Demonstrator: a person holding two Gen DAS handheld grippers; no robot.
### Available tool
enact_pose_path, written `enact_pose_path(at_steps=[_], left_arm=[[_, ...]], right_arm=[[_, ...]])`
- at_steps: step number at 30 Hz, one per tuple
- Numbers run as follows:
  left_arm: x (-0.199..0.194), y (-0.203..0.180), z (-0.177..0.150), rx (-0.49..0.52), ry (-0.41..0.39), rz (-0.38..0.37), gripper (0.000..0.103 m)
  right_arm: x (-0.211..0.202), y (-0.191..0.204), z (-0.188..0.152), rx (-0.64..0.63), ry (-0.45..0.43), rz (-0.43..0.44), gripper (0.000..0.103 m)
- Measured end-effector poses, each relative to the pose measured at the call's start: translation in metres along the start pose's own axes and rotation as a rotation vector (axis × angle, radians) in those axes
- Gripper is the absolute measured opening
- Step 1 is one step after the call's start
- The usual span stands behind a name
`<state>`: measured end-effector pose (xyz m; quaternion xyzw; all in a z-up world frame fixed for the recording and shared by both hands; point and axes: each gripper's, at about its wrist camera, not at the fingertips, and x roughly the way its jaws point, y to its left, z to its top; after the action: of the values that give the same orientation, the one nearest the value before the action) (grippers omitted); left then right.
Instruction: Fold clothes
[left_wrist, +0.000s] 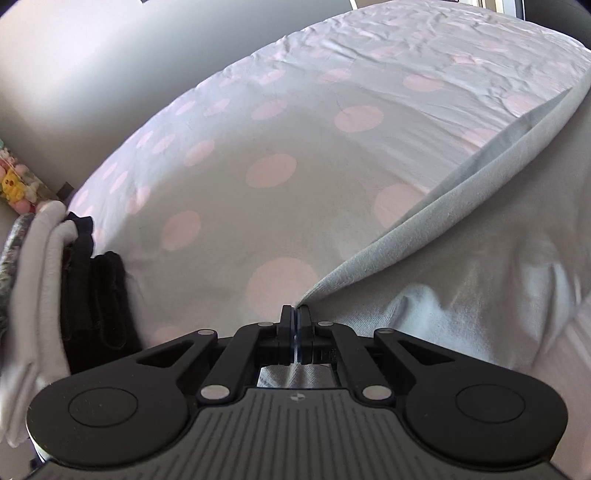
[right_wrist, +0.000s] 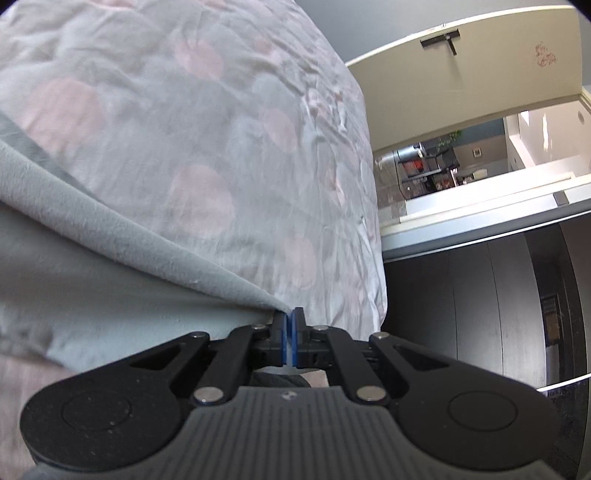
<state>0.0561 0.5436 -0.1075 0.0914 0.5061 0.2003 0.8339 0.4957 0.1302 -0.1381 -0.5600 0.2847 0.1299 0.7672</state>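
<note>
Both tools are gripping the same pale grey garment (left_wrist: 461, 229). The left gripper (left_wrist: 295, 314) is pinching a corner of it with its jaws pressed together; the cloth is running away from the tips toward 2 o'clock in the left wrist view as a taut edge. The right gripper (right_wrist: 289, 317) is likewise clamped on a corner, blue pads (right_wrist: 283, 332) nearly meeting, the cloth stretching off toward 10 o'clock in the right wrist view.

The garment is hanging between the two grips over a bedspread (left_wrist: 258, 122) with pink dots, its body sagging toward 4 o'clock in the left view. A stack of folded clothes (left_wrist: 70, 280), light and black, is sitting at 9 o'clock beside the left tool. A wardrobe (right_wrist: 480, 314) is standing at 3 o'clock in the right view.

Judgement: a fold is under way, with one edge being carried over the rest.

Notes for doing it well:
- Keeping both grips level, so the held edge is staying straight.
- Holding light tension between the hands; slack is likely to wrinkle the fold, while hard pulling risks slipping a corner out.
- Lowering both corners together onto the matching edge, then releasing only once the cloth is resting flat.
- Steering clear of the stack at 9 o'clock.
</note>
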Motion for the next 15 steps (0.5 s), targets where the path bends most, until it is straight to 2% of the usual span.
enact_pose_path(at_steps=[7, 9, 12, 15], left_arm=[[0.042, -0.001, 0.004, -0.022, 0.047, -0.006, 0.002], [0.047, 0.002, 0.003, -0.046, 0.060, 0.016, 0.003], [0.043, 0.009, 0.003, -0.099, 0.036, 0.055, 0.003], [0.025, 0.009, 0.008, -0.115, -0.020, 0.047, 0.004]], right_arm=[[0.036, 0.021, 0.021, -0.001, 0.040, 0.006, 0.003], [0.041, 0.025, 0.022, 0.005, 0.053, 0.006, 0.003], [0.037, 0.016, 0.014, 0.072, 0.048, 0.018, 0.004], [0.030, 0.004, 0.005, 0.151, 0.038, 0.032, 0.004]])
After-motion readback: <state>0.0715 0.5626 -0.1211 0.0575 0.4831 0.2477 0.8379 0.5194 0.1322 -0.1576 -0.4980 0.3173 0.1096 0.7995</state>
